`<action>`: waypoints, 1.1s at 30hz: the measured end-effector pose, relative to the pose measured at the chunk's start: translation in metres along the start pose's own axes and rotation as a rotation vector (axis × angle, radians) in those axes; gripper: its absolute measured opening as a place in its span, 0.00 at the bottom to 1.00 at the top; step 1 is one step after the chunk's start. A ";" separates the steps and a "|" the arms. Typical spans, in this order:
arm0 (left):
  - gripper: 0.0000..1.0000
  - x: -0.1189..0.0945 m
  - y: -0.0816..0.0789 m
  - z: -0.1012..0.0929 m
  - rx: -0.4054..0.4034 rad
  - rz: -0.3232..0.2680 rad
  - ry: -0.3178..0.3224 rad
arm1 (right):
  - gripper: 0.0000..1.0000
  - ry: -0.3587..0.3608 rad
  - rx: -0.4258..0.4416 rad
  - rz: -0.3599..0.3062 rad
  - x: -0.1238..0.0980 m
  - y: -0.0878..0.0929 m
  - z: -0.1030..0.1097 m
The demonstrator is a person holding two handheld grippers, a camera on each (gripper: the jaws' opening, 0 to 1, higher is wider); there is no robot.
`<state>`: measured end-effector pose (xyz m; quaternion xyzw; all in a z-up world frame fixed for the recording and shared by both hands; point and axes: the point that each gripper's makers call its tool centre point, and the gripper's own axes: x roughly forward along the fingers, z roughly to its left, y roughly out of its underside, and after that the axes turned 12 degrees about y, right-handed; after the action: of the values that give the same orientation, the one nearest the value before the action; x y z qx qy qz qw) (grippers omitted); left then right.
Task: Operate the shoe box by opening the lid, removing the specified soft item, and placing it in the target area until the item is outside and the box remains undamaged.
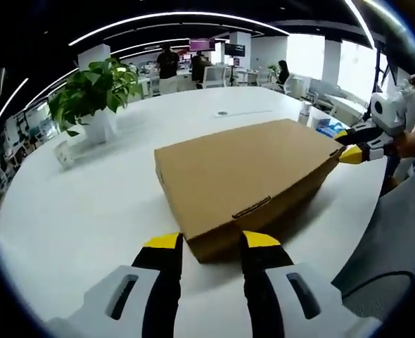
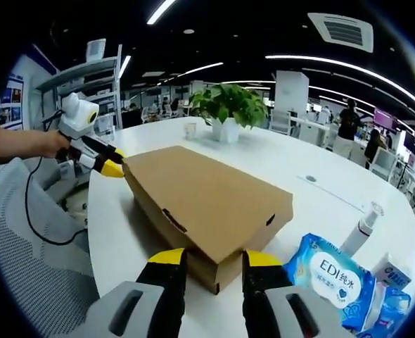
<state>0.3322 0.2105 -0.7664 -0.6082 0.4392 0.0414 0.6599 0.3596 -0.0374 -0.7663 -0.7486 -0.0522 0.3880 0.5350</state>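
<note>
A closed brown cardboard shoe box [image 1: 246,176] lies flat on the round white table [image 1: 88,211], its lid down and its front tab tucked in. My left gripper [image 1: 212,243] is open, and the box's near corner sits between its yellow tips. In the same view my right gripper [image 1: 349,146] is at the box's far right corner. In the right gripper view the box [image 2: 207,193] runs away from me. My right gripper [image 2: 216,259] is open astride its near corner. The left gripper [image 2: 109,165], held by a hand, meets the opposite corner. The box's contents are hidden.
A potted green plant [image 1: 95,91] [image 2: 228,105] stands at the table's far side. A blue tissue pack [image 2: 330,278] and a white spray bottle [image 2: 362,229] lie right of the box. A grey mesh chair [image 2: 24,246] stands at the table's edge. People stand far behind.
</note>
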 end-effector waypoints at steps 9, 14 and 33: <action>0.30 0.005 0.003 0.004 -0.027 0.010 0.007 | 0.27 0.001 -0.028 0.016 0.004 0.005 0.001; 0.30 0.011 0.002 0.007 -0.023 0.022 0.002 | 0.27 0.013 -0.039 0.021 0.007 0.008 0.000; 0.30 0.033 -0.020 0.019 -0.021 0.018 0.011 | 0.27 0.050 -0.033 0.027 0.026 -0.001 -0.025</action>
<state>0.3743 0.2053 -0.7745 -0.6114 0.4479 0.0486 0.6506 0.3941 -0.0436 -0.7761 -0.7675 -0.0349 0.3753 0.5186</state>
